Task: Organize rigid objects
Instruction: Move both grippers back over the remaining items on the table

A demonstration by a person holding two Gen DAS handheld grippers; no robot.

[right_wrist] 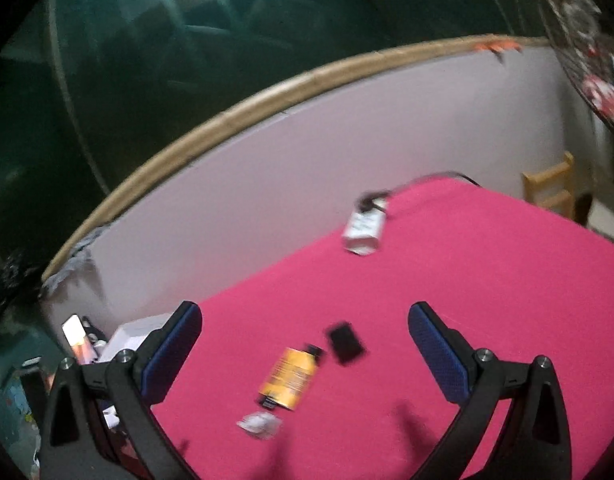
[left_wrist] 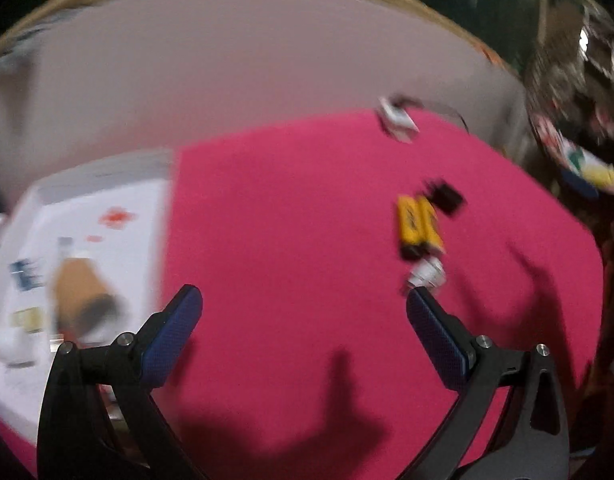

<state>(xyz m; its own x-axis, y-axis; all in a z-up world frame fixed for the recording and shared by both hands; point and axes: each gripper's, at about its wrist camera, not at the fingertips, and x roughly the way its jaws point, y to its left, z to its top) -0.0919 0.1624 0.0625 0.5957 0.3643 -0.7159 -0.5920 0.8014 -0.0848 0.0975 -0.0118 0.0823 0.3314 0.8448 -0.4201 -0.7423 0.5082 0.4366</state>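
On the pink table cover (left_wrist: 299,220), a pair of yellow batteries (left_wrist: 418,222) lies beside a small black block (left_wrist: 446,196) and a small white-silver piece (left_wrist: 427,274). They also show in the right wrist view: batteries (right_wrist: 289,378), black block (right_wrist: 346,343), white-silver piece (right_wrist: 259,424). A white charger with a dark cable (left_wrist: 397,120) (right_wrist: 365,226) lies at the cover's far edge. My left gripper (left_wrist: 303,308) is open and empty above the cover. My right gripper (right_wrist: 305,324) is open and empty above the batteries. Both views are blurred.
A white tray or box (left_wrist: 119,240) at the left holds an amber bottle (left_wrist: 81,290) and small items. A pale wall with a tan rim (right_wrist: 267,176) stands behind the table. A wooden chair (right_wrist: 553,188) stands at the far right.
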